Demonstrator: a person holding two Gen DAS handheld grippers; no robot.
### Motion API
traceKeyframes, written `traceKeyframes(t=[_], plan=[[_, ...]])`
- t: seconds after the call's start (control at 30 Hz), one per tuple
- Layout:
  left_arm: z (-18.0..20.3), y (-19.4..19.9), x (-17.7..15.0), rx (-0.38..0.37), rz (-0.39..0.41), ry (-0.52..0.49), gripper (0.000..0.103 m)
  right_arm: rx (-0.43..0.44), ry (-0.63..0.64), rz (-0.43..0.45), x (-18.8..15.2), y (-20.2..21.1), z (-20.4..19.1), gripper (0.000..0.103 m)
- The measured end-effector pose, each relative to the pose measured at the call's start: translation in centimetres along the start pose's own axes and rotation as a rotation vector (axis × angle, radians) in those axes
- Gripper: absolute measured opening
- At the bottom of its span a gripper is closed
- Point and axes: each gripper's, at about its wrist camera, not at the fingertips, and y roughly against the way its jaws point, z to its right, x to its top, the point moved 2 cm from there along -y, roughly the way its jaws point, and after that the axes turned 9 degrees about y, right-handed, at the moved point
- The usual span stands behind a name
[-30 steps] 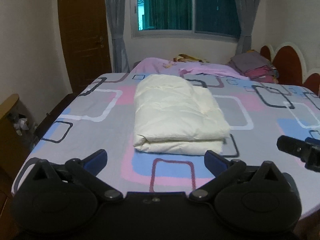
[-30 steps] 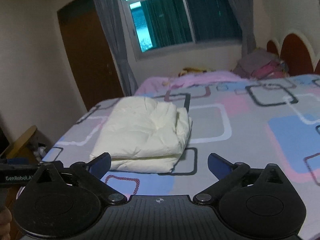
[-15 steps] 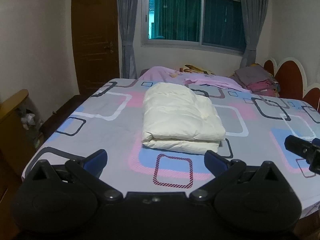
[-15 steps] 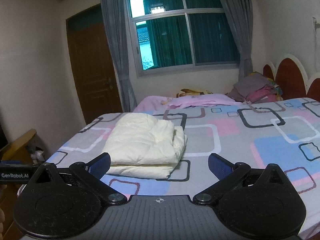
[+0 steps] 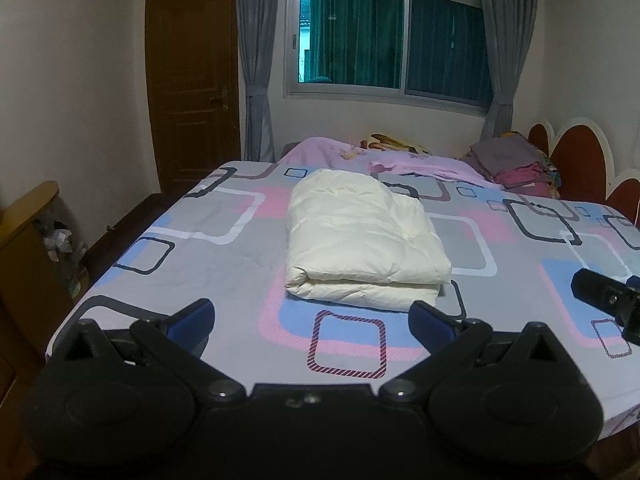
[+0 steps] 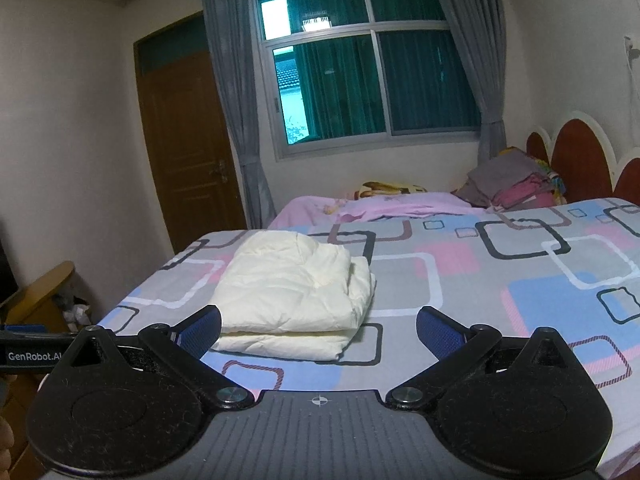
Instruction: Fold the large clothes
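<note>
A cream padded garment (image 5: 360,240) lies folded into a thick rectangle on the patterned bed sheet (image 5: 200,240). It also shows in the right wrist view (image 6: 296,300). My left gripper (image 5: 310,316) is open and empty, held back from the garment's near edge over the bed's front. My right gripper (image 6: 318,322) is open and empty, to the right of the garment and back from it. The right gripper's body shows at the right edge of the left wrist view (image 5: 608,296).
A pink blanket (image 5: 380,156) and a pile of folded clothes (image 5: 516,164) lie at the far side of the bed by the red headboard (image 5: 576,144). A wooden door (image 5: 192,80) and a window (image 5: 388,36) are behind. A wooden cabinet (image 5: 28,256) stands left of the bed.
Both grippers have pulled back and risen away from the folded garment, which looks smaller and farther now. Both stay open and empty.
</note>
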Motion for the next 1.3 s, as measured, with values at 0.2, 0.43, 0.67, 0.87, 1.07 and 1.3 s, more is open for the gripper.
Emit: traceKeyframes(t=[0.2,0.43,0.67,0.87,1.07,1.3], plan=[[-0.4,0.1,0.1,0.003,0.027,-0.005,0.103,0.013,0.000,-0.002,0.1,-0.1,-0.1,0.103],[-0.8,0.0,0.4,0.014,0.025,0.003,0.103,0.024,0.003,-0.001,0.0,-0.3,-0.2,0.102],[-0.9,0.0,0.5,0.012,0.020,0.004,0.103,0.030,-0.001,-0.007,-0.1,-0.3,-0.1,0.102],[-1.0,-0.1,0.5,0.019,0.015,0.003,0.103,0.032,0.000,-0.014,-0.1,-0.4,0.1,0.103],[-1.0,-0.1,0.5,0.019,0.012,0.002,0.103,0.035,0.002,-0.019,0.0,-0.5,0.0,0.103],[-0.7,-0.2,0.4,0.018,0.015,-0.002,0.103,0.036,0.002,-0.014,0.0,-0.5,0.0,0.103]])
